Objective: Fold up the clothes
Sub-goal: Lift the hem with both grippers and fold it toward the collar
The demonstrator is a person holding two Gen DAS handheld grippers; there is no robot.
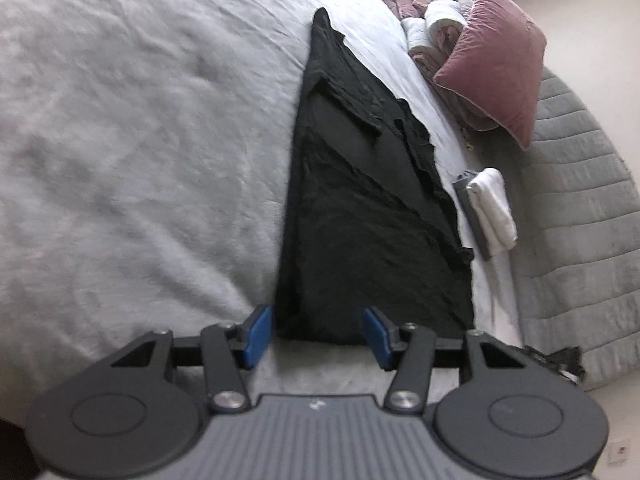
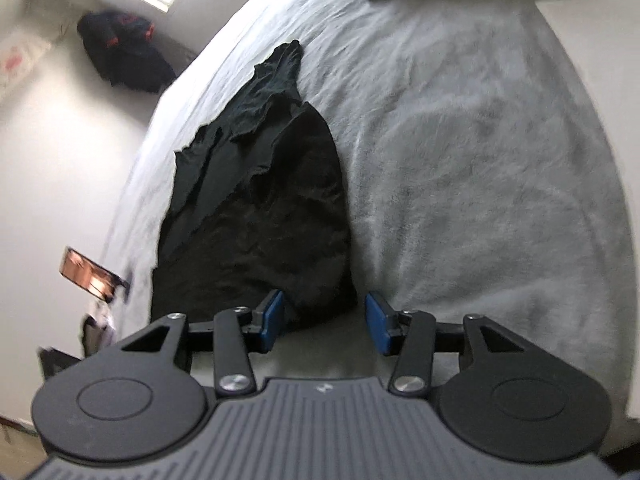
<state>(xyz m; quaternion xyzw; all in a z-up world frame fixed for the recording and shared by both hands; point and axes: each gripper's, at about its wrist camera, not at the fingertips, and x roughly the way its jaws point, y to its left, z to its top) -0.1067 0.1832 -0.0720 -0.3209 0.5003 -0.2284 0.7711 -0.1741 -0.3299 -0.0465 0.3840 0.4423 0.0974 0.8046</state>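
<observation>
A black garment (image 1: 360, 200) lies partly folded in a long strip on the grey fuzzy blanket (image 1: 140, 140) of a bed. In the left wrist view my left gripper (image 1: 318, 334) is open, its blue pads (image 1: 258, 334) straddling the near end of the garment just above the blanket. In the right wrist view the same garment (image 2: 256, 216) stretches away from my right gripper (image 2: 326, 326), which is open with its blue pads (image 2: 376, 324) at either side of the garment's near corner. Neither gripper holds anything.
A pink pillow (image 1: 496, 60) and bundled bedding (image 1: 432, 28) sit at the bed's head. Folded white and grey clothes (image 1: 488, 212) lie at the bed edge beside a grey padded headboard (image 1: 580, 220). A dark clothes pile (image 2: 124, 56) lies on the floor; a copper-coloured object (image 2: 90, 272) is near the bed edge.
</observation>
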